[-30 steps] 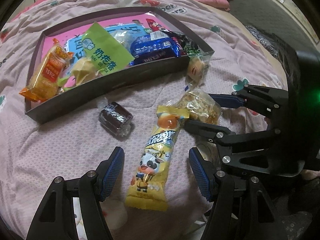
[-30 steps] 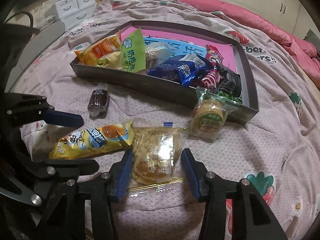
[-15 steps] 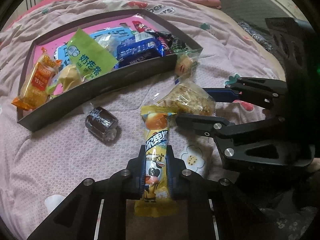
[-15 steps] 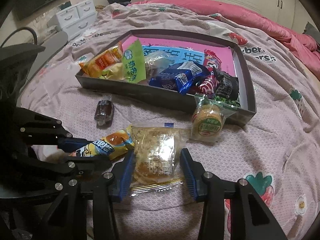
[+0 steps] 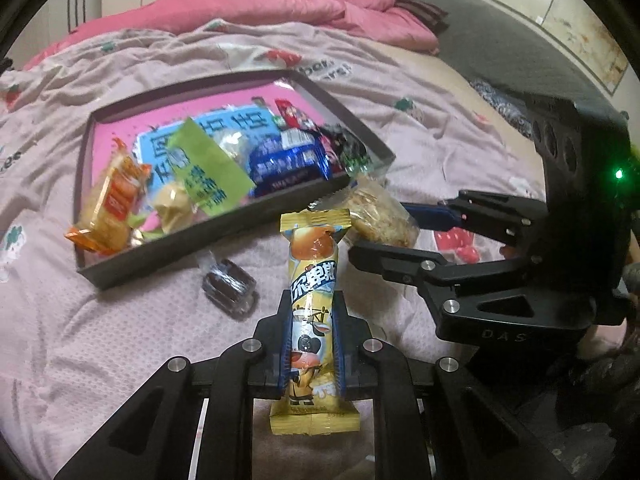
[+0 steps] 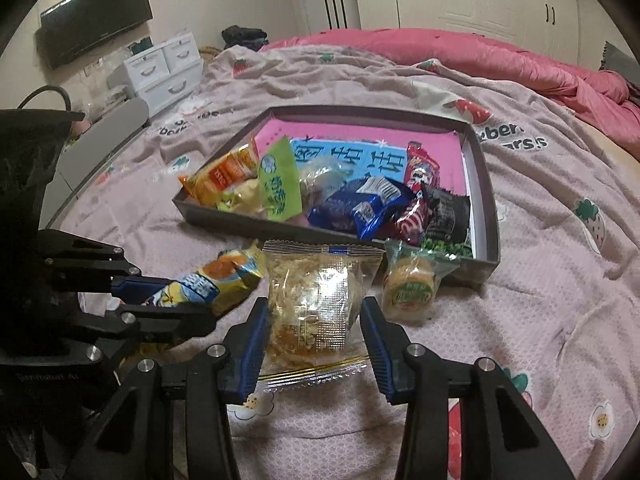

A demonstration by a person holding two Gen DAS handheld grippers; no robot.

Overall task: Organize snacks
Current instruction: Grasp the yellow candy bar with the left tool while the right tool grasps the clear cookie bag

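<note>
The left gripper (image 5: 311,338) has its jaws closed tight on a long yellow snack bar (image 5: 313,280) printed with a cartoon cow, the blue pads pinching it about halfway along so that the orange-topped end sticks out ahead and the crimped tail hangs behind the fingers; the bar is off the bedspread (image 5: 120,340), over the pink quilted cover just short of the near wall of the dark tray (image 5: 240,216). The right gripper (image 6: 316,336) has its jaws part-way closed on a clear packet of flaky cake (image 6: 316,300) — each blue pad presses a side of the wrapper, and the packet's sealed upper edge stands up in front of the tray's near wall. In the right wrist view the left gripper comes in from the left edge with the yellow bar pointing toward the clear packet, the two nearly touching. A small round cake in a green-labelled wrapper (image 6: 410,286) leans against the tray's near wall by its right corner. A dark chocolate piece in clear wrap (image 5: 230,286) lies on the bedspread just outside the near wall. Inside the tray — crowded along its near side — are an orange packet (image 5: 110,204), a green packet (image 5: 208,172), a blue packet (image 5: 288,160) and red and black wrappers (image 6: 434,200)
</note>
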